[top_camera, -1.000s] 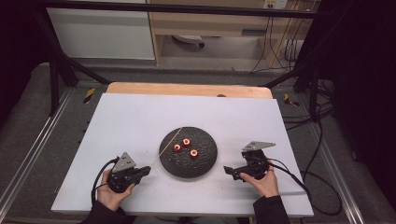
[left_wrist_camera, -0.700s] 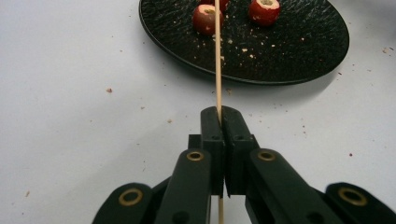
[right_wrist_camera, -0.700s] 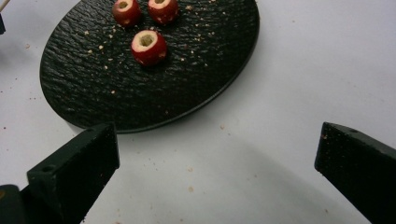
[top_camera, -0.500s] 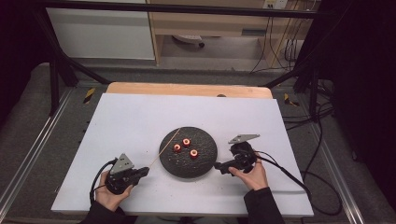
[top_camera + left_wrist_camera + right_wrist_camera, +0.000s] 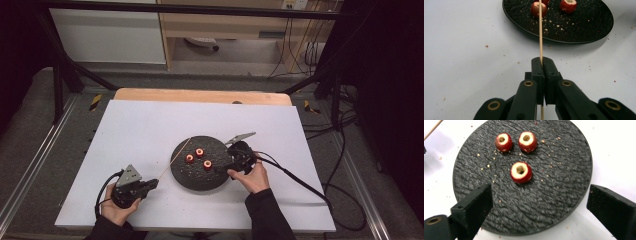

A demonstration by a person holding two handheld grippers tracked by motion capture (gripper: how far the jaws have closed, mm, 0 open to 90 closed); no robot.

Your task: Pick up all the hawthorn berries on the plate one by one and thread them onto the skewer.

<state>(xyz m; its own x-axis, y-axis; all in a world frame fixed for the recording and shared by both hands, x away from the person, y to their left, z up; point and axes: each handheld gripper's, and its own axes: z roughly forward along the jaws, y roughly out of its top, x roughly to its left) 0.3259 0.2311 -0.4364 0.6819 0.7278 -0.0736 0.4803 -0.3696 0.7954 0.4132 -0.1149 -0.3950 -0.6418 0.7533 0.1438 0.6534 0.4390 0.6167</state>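
**Skewer pinched on the left, open jaws over the cored fruit on the right**

White tabletop (image 5: 150, 130) fills the work area, with a wooden edge behind it and dark frame rails either side. Near its middle I see a round black plate (image 5: 187, 177) with a rough, slate-like surface, sprinkled with pale crumbs. Three small red fruit pieces (image 5: 521, 172) sit on it, each cored so that a pale ring surrounds a hollow centre; two lie side by side, the third a little apart and nearest my right gripper.

My left gripper (image 5: 541, 61) is clamped tight on a thin wooden skewer (image 5: 540, 32), which runs straight out from the pinched pads over the plate's rim and crosses one fruit piece. From the high view the skewer's tip seems to hang over the plate's left edge, though it is too fine there for me to be sure whether it touches anything.

My right gripper (image 5: 537, 195) hovers over the plate's near side with its jaws spread wide; they have just been closing a little, and nothing lies between the pads. In its own view the jaws are cut off at the lower corners, and the far rim of the plate runs out of frame.
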